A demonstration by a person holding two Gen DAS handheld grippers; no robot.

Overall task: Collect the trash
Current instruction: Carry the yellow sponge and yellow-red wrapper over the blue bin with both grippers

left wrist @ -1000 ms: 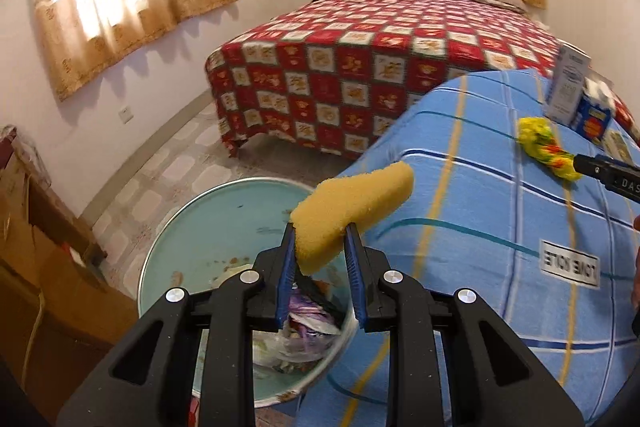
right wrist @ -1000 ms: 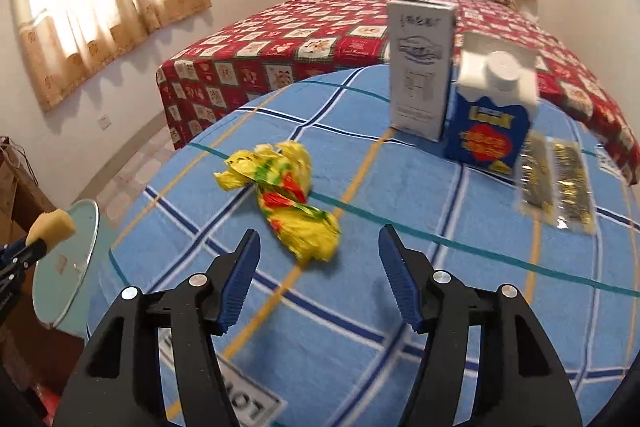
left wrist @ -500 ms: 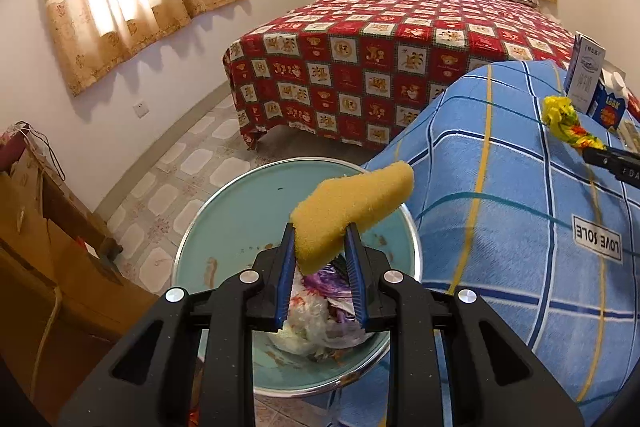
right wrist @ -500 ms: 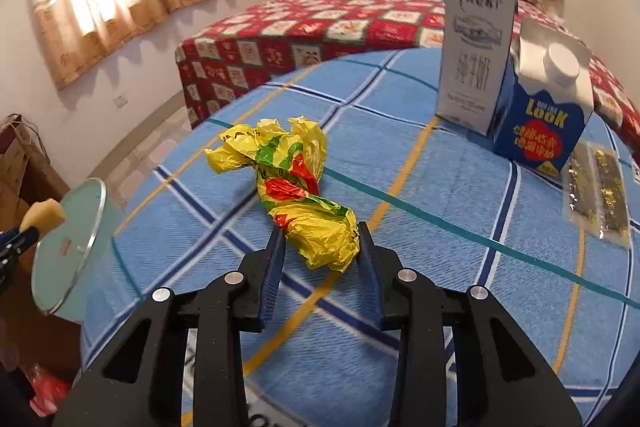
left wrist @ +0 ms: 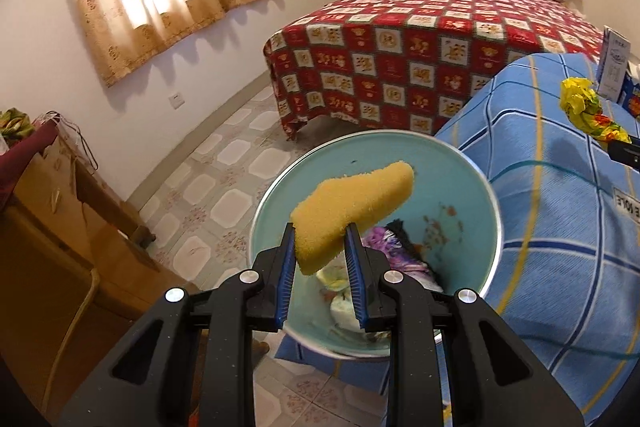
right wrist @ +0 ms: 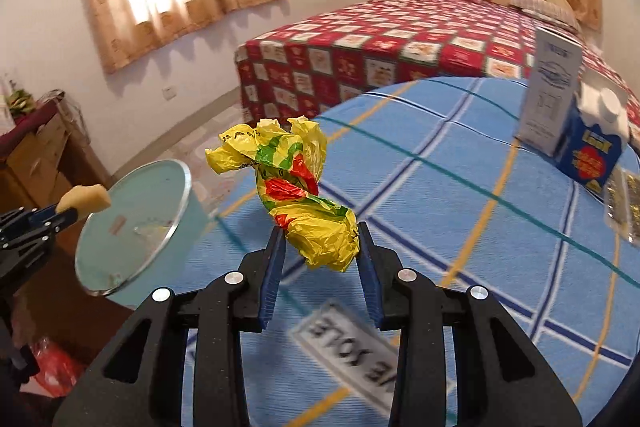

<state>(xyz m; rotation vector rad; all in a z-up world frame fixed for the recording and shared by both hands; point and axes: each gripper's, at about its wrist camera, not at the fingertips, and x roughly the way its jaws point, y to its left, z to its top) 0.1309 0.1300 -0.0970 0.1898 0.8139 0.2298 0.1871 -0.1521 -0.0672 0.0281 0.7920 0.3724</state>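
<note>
Our left claw (left wrist: 320, 251) grips the sponge (left wrist: 352, 203) over the bin (left wrist: 494, 211); next we judge it needs only releasing. Our right claw (right wrist: 322, 247), just closed, clasps the wrapper (right wrist: 296, 187) above the tabletop (right wrist: 460, 195); bin at nine o'clock.

Table w/ blue plaid cloth (right wrist: 460, 195): white carton (right wrist: 554, 95) and blue carton (right wrist: 592, 151) stand touching near far right edge, clear packet (right wrist: 622, 205) flat just in front of them. "LOVE SOLE" label (right wrist: 352, 347) sewn on near edge. Tiled floor (left wrist: 224, 195): teal bin (left wrist: 472, 211) against table's left edge.
</note>
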